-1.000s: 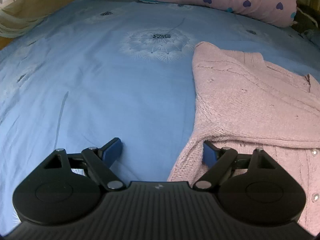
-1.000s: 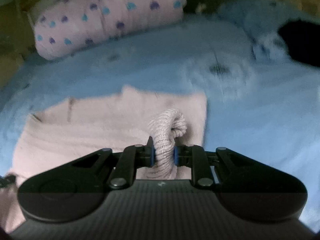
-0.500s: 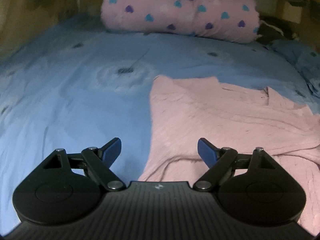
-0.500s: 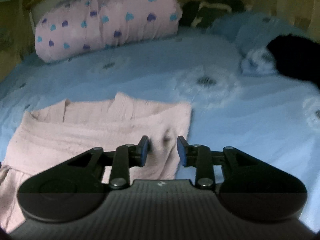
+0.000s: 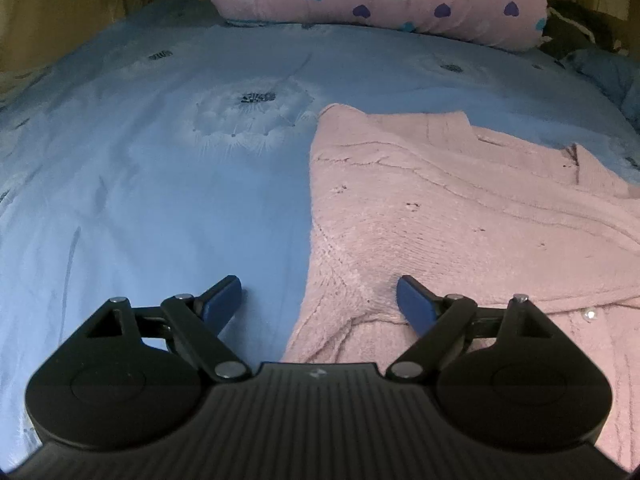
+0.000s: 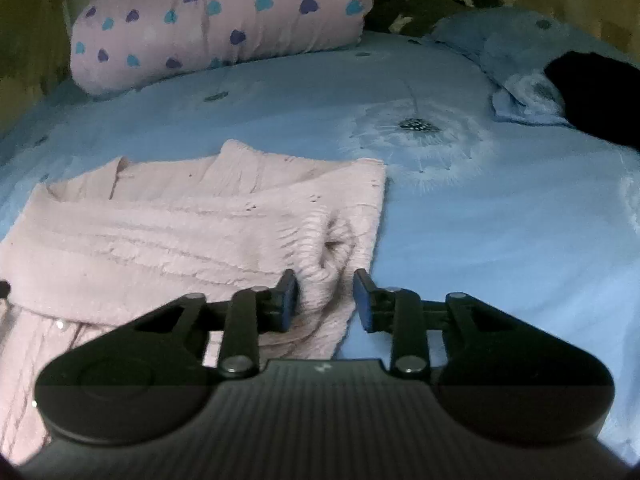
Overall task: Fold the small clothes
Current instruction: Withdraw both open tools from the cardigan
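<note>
Lying flat on the light-blue bedsheet with dandelion print [image 5: 168,184], the pale pink knitted cardigan [image 5: 460,216] takes up the right part of the left wrist view and the left part of the right wrist view. Wide bare sheet runs left of its straight left edge in the left view, and right of its right edge in the right view, up to the pink heart-patterned rolled quilt [image 6: 216,20] at the far end. A crumpled blue pillow with a black item [image 6: 592,96] sits at the far right, well apart from the cardigan.

Cardigan [image 6: 192,232]: sleeve folded across the body as a band, collar at the far side, small buttons showing near the bottom edge, one loose puckered bump of knit near its right edge.

Left gripper [image 5: 320,300]: jaws spread wide, straddling the cardigan's left edge, nothing pinched. Right gripper [image 6: 326,300]: jaws parted, the knit bump between the pads, not pressed.
</note>
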Available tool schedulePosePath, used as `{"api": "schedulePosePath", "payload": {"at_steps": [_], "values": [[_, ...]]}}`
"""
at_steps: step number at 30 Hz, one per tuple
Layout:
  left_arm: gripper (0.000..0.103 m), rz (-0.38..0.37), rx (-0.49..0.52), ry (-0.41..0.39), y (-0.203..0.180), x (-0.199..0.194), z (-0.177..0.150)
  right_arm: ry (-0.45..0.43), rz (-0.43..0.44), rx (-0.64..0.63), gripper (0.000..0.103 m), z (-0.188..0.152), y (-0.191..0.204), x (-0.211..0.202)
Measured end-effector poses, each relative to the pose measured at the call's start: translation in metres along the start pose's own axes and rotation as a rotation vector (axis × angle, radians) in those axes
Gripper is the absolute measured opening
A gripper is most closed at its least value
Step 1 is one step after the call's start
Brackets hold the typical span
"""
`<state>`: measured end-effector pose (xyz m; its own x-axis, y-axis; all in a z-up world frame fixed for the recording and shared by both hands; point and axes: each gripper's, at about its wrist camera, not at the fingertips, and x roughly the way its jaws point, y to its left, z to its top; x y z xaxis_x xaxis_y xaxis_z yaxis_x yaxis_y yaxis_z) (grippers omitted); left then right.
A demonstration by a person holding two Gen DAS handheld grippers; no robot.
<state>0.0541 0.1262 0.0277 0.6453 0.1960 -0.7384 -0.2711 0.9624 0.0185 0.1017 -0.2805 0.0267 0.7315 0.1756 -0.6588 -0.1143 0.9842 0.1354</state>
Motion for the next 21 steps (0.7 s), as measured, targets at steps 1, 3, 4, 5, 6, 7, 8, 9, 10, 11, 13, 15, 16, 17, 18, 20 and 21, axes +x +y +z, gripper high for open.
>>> {"api": "schedulePosePath", "payload": {"at_steps": [1,3,4,5,6,7,8,9,10,11,13,15,16,17,18,20,21], "values": [[0.088,-0.010,0.004,0.005,0.002,-0.003,0.000,0.000,0.001,0.017,0.037,0.001,-0.001,-0.001],[0.088,-0.033,0.017,0.013,0.009,-0.014,0.000,-0.007,0.007,0.042,0.037,0.001,-0.002,-0.008],[0.088,-0.043,0.021,0.015,0.011,-0.019,-0.002,-0.009,0.010,0.052,0.037,0.001,-0.002,-0.013],[0.088,-0.056,0.022,0.021,0.015,-0.026,-0.005,-0.014,0.014,0.055,0.037,0.001,-0.002,-0.020],[0.088,-0.065,0.021,0.033,0.017,-0.032,-0.009,-0.020,0.016,0.054,0.037,0.000,-0.001,-0.026],[0.088,-0.070,0.025,0.047,0.019,-0.036,-0.011,-0.029,0.017,0.051,0.037,-0.001,-0.001,-0.034],[0.088,-0.070,0.034,0.061,0.021,-0.042,-0.015,-0.038,0.020,0.045,0.038,-0.003,0.000,-0.043],[0.088,-0.069,0.047,0.070,0.022,-0.048,-0.019,-0.045,0.025,0.042,0.038,-0.005,0.000,-0.051],[0.088,-0.066,0.062,0.079,0.024,-0.053,-0.022,-0.049,0.032,0.040,0.039,-0.007,0.001,-0.060],[0.088,-0.059,0.076,0.088,0.025,-0.059,-0.026,-0.050,0.043,0.039,0.039,-0.011,0.001,-0.068],[0.088,-0.054,0.102,0.089,0.027,-0.075,-0.034,-0.047,0.069,0.030,0.039,-0.017,0.002,-0.082],[0.088,-0.052,0.123,0.078,0.028,-0.093,-0.043,-0.038,0.091,0.007,0.040,-0.026,0.006,-0.096],[0.088,-0.056,0.133,0.070,0.027,-0.102,-0.046,-0.032,0.101,-0.010,0.040,-0.032,0.010,-0.103],[0.088,-0.061,0.146,0.061,0.025,-0.113,-0.051,-0.030,0.112,-0.023,0.040,-0.037,0.012,-0.109],[0.088,-0.066,0.155,0.051,0.023,-0.122,-0.056,-0.029,0.126,-0.036,0.040,-0.043,0.016,-0.117],[0.088,-0.086,0.189,0.033,0.013,-0.141,-0.067,-0.024,0.158,-0.066,0.040,-0.054,0.024,-0.130],[0.088,-0.092,0.207,0.026,0.009,-0.148,-0.073,-0.025,0.171,-0.082,0.040,-0.059,0.028,-0.137]]}}
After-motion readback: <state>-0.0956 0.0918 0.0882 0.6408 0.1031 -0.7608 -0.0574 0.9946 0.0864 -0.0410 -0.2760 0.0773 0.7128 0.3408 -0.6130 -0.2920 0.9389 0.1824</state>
